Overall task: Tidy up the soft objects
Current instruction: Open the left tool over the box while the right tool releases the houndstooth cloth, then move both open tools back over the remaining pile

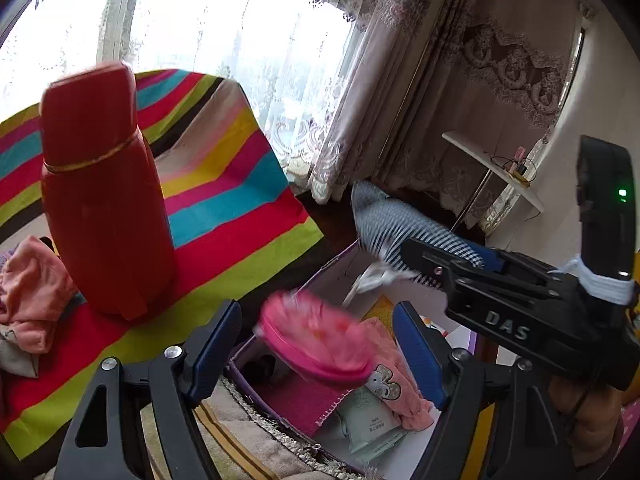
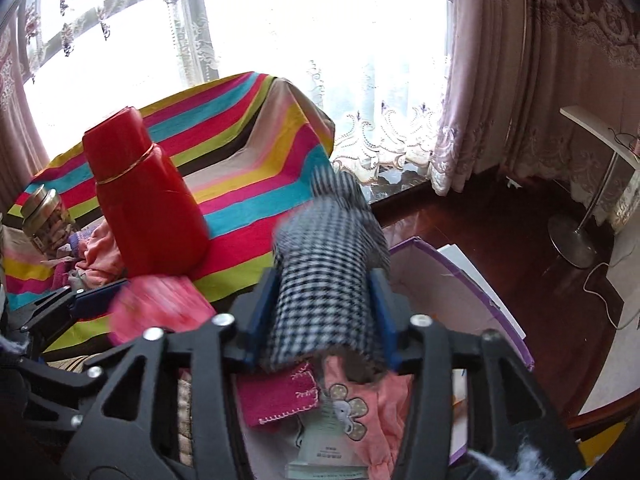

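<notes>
A desk draped in a bright striped cloth (image 2: 256, 184) fills the left half of the right wrist view, with a tall red flask (image 2: 148, 204) standing on it at about ten o'clock. At the desk's lower right edge sits an open purple-edged box (image 2: 472, 276). Inside it lie a pink garment with a small elephant patch (image 2: 376, 412), a magenta stitched cloth (image 2: 276, 396) and a pale green packet (image 2: 324, 440).

The right claw (image 2: 324, 312) is about half open, a rolled black-and-white checked cloth (image 2: 328, 264) between its blue pads above the box; whether the pads press on it cannot be told. The left claw (image 1: 316, 352) stands wide, and a blurred pink frilly piece (image 1: 316, 340) hangs in its gap over the box, apparently loose.

Risks: the checked roll could unroll or catch on the box wall at three o'clock and spill onto the floor. The pink piece may land on the rim. A sideways sweep could topple the flask.
</notes>
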